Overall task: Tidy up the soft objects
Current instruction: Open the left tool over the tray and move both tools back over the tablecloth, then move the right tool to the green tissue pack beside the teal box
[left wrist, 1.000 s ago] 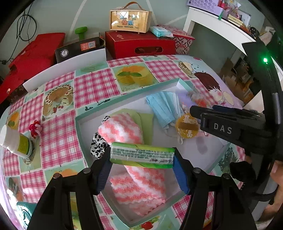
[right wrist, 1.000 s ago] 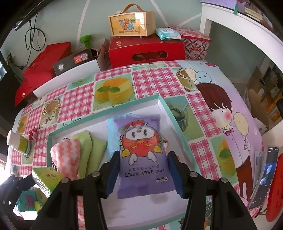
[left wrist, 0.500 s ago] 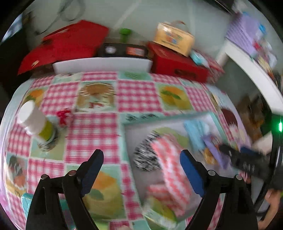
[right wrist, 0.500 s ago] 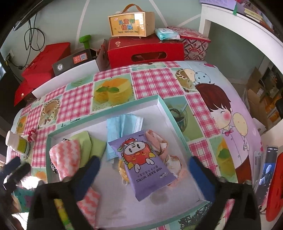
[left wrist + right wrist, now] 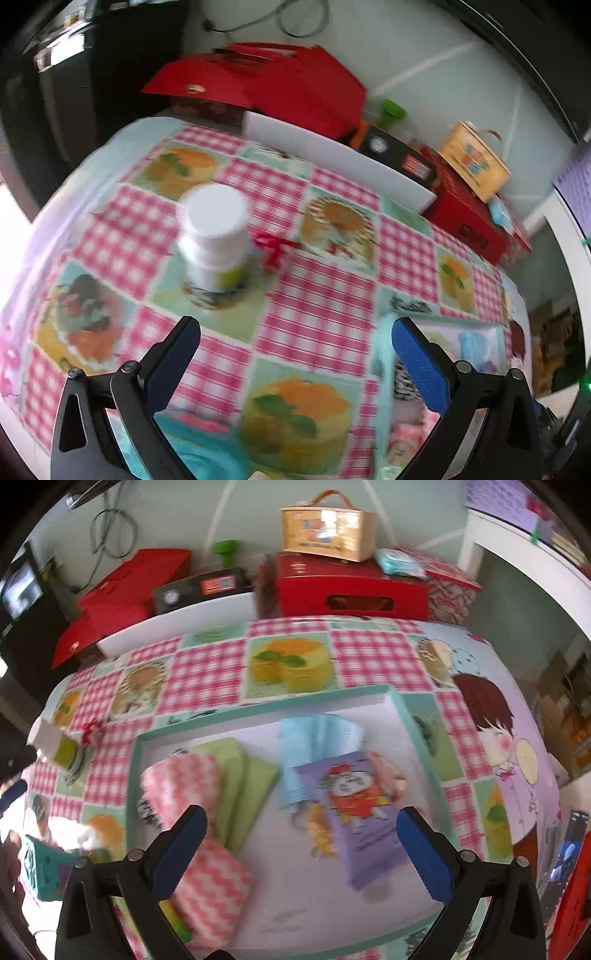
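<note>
Left gripper (image 5: pixel 295 343), lower centre of its view: jaws opening to their widest, nothing between them, only checked tablecloth (image 5: pixel 317 306) beneath. Above the jaws, left of centre, an upright white bottle (image 5: pixel 214 236) with a small red ornament (image 5: pixel 273 247) just beside it; a blurred teal thing (image 5: pixel 192 439) lies at the lower edge. Right gripper (image 5: pixel 301 825), lower centre of its view: jaws spread wide and empty above the teal-rimmed tray (image 5: pixel 413 723). In the tray, from left to right: pink-and-white cloth (image 5: pixel 184 786), green cloths (image 5: pixel 243 775), blue face masks (image 5: pixel 317 738), purple wipes pack (image 5: pixel 358 812) lying loose at right of centre. Step in hand, by judgement: both placements finished, the left gripper seeking the next soft item outside the tray. The next move probably calls for lining up on the teal thing and avoiding the hard bottle.
</note>
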Demonstrator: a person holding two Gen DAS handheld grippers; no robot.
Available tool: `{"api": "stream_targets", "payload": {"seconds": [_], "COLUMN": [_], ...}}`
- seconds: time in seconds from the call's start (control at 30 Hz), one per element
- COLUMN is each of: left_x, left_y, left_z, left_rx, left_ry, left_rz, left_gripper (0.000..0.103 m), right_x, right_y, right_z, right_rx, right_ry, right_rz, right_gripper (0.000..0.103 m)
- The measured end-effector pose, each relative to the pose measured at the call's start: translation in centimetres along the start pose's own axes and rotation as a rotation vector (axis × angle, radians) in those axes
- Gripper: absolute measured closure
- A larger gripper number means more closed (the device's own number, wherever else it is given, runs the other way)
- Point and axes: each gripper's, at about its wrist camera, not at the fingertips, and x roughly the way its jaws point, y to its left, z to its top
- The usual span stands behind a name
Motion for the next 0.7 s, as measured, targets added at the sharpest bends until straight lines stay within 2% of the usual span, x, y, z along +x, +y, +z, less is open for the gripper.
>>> {"api": "stream_targets", "payload": {"seconds": [0.17,0.43,0.53,0.7], "left_x": [-1.8,-5.2,-6.3,-7.4], "left_y": [4.1,8.3,9.0,10.7], "left_z": [0.8,-0.7,-2.0,-4.0], "left_rx": [-0.062,-0.12,-0.113,-0.114], "left_ry": [-0.058,-0.118,-0.106,-0.081], "left_rz": [0.102,0.115,0.1,0.127], "left_gripper": [0.0,0.0,0.0,0.0], "right_x": [-0.4,-1.7,-2.3,-2.6], "right_y": [3.9,10.0,12.1,15.9], "right_z": [-1.1,-4.2,-5.8,-8.8], "right_rx": [-0.099,-0.257,-0.311,-0.443], "right_ry": [0.008,0.007,0.004,0.009], "right_rz": [0.059,0.168,0.205,0.233], "right_gripper": [0.0,0.0,0.0,0.0]}}
